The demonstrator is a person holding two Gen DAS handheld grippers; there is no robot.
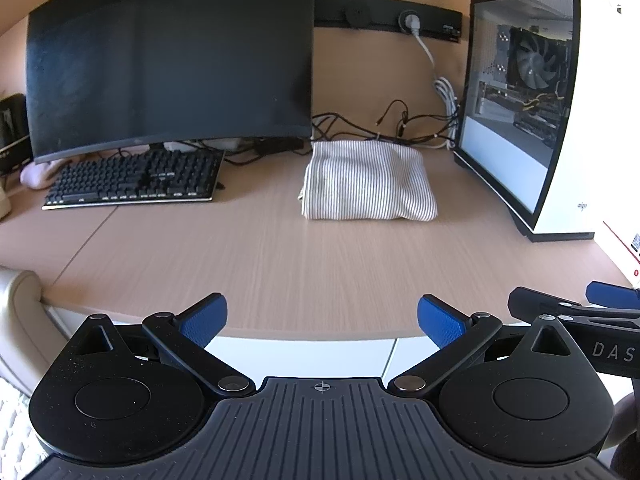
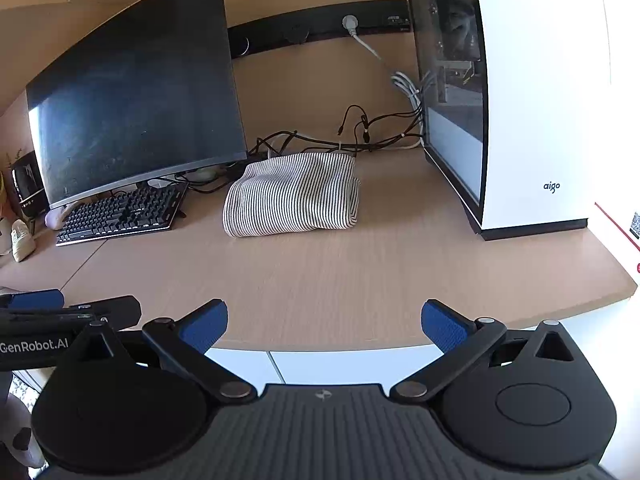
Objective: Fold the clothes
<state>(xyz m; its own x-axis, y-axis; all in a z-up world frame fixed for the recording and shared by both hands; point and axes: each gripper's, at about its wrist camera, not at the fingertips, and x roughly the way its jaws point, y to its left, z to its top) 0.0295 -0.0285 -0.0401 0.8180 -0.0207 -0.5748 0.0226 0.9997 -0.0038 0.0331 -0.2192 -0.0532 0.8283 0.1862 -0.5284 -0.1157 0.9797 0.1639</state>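
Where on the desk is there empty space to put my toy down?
The widest bare patch is the front of the desk, between the striped folded cloth and the near edge. A smaller strip lies between the cloth and the keyboard. It is crowded at the back: cables behind the cloth, the monitor and white computer case either side.

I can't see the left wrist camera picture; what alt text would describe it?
A folded striped garment lies on a wooden desk between a dark monitor with a black keyboard and a white computer case. The left gripper hangs open at the near edge, holding nothing.
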